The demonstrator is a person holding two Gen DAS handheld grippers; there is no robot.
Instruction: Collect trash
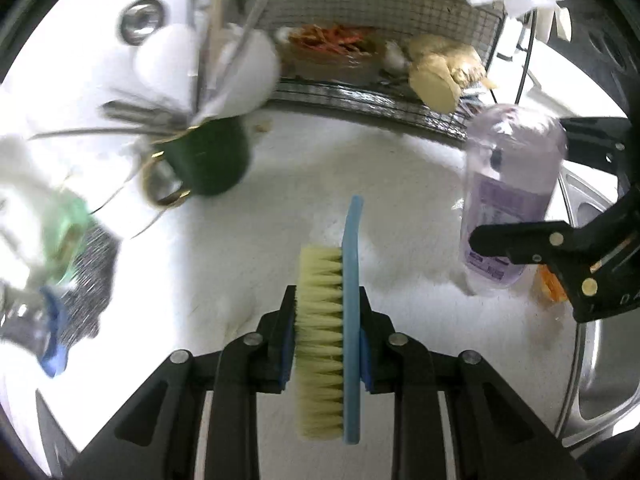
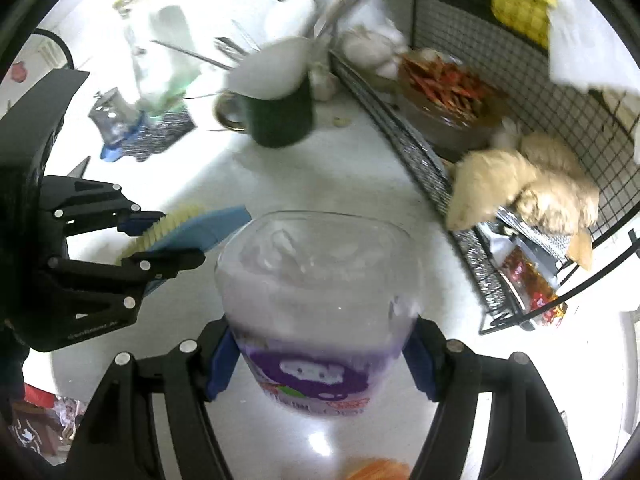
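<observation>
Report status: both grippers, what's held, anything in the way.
Left gripper shut on blue scrub brush. Right gripper shut on clear purple-label bottle. Green mug ahead on the white counter, not blocking.

— What is the left gripper looking like up close?

— Its two fingers are showing as matte black, angular linkage arms, with round silver rivets sitting at each pivot. Blue pads are lining the inner faces of the tips.

— And the right gripper?

— It is showing the same build: black arms, silver rivets, blue pads at the ends. From its camera, the left unit's black body is also appearing side-on, with faint pale lettering running along its lower edge, too blurred to read.
</observation>
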